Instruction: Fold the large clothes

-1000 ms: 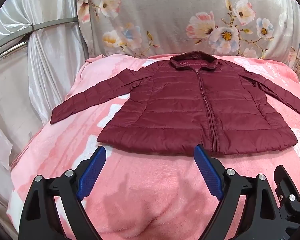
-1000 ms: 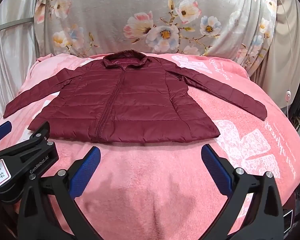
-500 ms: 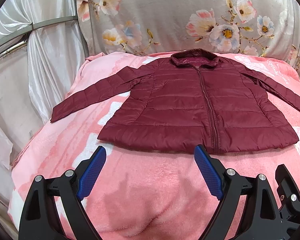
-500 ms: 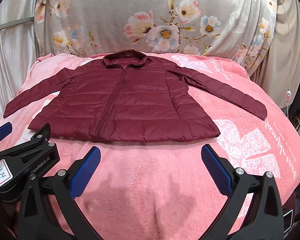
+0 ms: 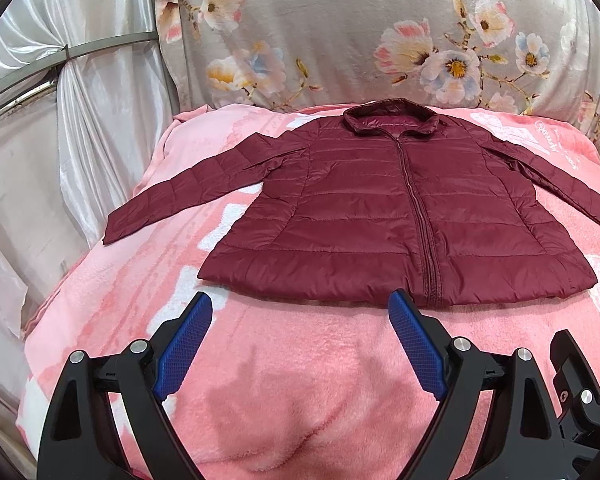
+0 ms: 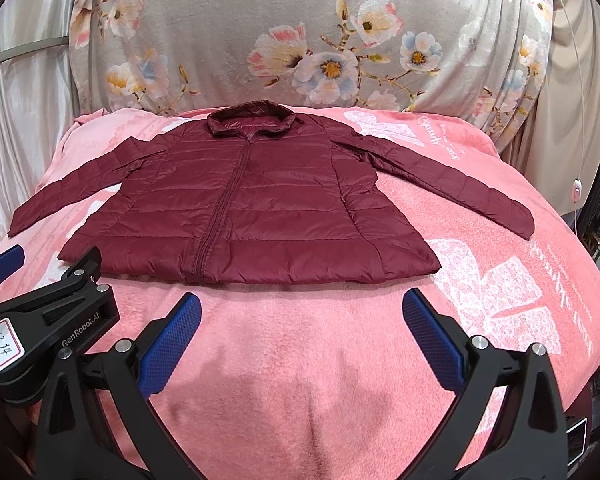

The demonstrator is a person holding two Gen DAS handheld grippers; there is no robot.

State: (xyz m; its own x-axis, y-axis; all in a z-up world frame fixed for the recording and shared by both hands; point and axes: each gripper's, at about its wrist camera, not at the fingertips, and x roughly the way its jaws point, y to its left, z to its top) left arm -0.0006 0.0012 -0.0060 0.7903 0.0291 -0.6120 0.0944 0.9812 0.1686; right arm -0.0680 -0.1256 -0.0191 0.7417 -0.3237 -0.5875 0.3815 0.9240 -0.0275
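Change: over the last second almost nothing had shifted; the jacket sat a shade higher in the left wrist view, so the left gripper had probably dipped or tilted slightly, while the right wrist view matched its earlier frames.
Meaning: folding had likely not begun; both tools seemed to be waiting or lining up for a first reach.
Jacket: maroon, quilted, zipped shut, lying flat and face up on the pink blanket, collar at the far end, hem nearest the grippers.
Sleeves: both spread outward, the left sleeve angling toward the near left, the right sleeve toward the near right.
Left jaws: spread wide, holding nothing, hovering just short of the hem.
Right gripper: jaws likewise spread wide and empty, near the hem, not touching it.
Writing: "GenRobot.AI" on the black body of the left tool, seen from the right wrist; a white tag beside it read "13.14".
Blanket print: white cursive lettering at the far right, too distorted to read.
Backdrop: floral cloth behind the far edge; pale curtain at left.
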